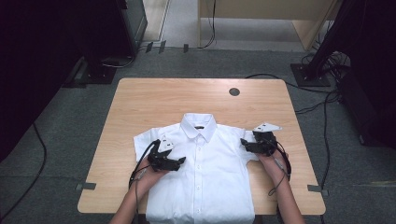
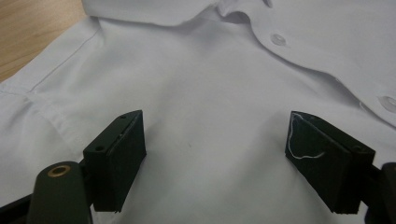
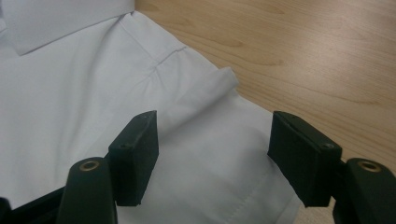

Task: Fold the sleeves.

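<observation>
High view: white shirt (image 1: 201, 172) lies buttoned, face up, at the desk's (image 1: 140, 100) near edge; left gripper (image 1: 181, 161) over its chest, right gripper (image 1: 243, 142) over its sleeve.
Left gripper view: jaws apart above shirt front (image 2: 205, 107), gripping nothing.
Right gripper view: jaws apart over folded sleeve (image 3: 210, 112), holding nothing.

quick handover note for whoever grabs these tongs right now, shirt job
Left tongs: open, over the left chest of the white shirt, nothing between the jaws.
Right tongs: open, over the shirt's right short sleeve near its edge, nothing gripped.
Shirt: lies flat, front up and buttoned, collar toward the far side, on the wooden table; its hem reaches the near table edge.
Done: shirt is spread out; the right sleeve tip looks slightly turned over.
Left: no fold is visible yet; a likely next step is to grip the sleeves or shoulders and begin folding.
</observation>
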